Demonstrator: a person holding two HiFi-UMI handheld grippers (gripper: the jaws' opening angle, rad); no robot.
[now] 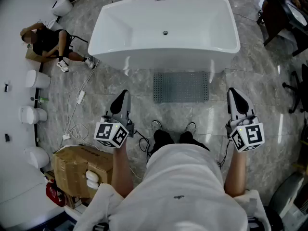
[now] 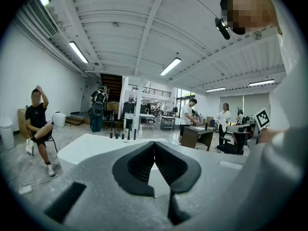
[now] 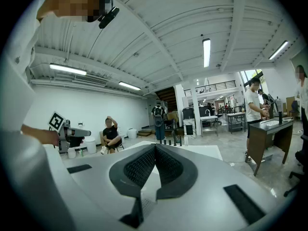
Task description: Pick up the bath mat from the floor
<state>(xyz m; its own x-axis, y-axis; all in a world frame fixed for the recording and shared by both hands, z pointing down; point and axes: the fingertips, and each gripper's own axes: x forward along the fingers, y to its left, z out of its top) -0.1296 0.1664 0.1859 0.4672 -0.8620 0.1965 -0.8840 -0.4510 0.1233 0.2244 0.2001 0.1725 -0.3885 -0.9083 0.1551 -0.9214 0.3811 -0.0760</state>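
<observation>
Rectangular perforated bath mat (image 1: 181,86) lies flat; left gripper (image 1: 122,95), right gripper (image 1: 233,92) fingers closed.

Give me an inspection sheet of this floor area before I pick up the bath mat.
Surface: glossy grey tiled floor.
Job's things: grey bath mat lies flat just in front of the white bathtub, untouched.
Clutter: open cardboard box at the person's left; white containers along the left wall.
Grippers: left tongs and right tongs both shut and empty, held either side of the mat.
Cables: white cable trails on the floor at left; black cables by the feet.
Surroundings: seated person far left; office chair at right.
</observation>
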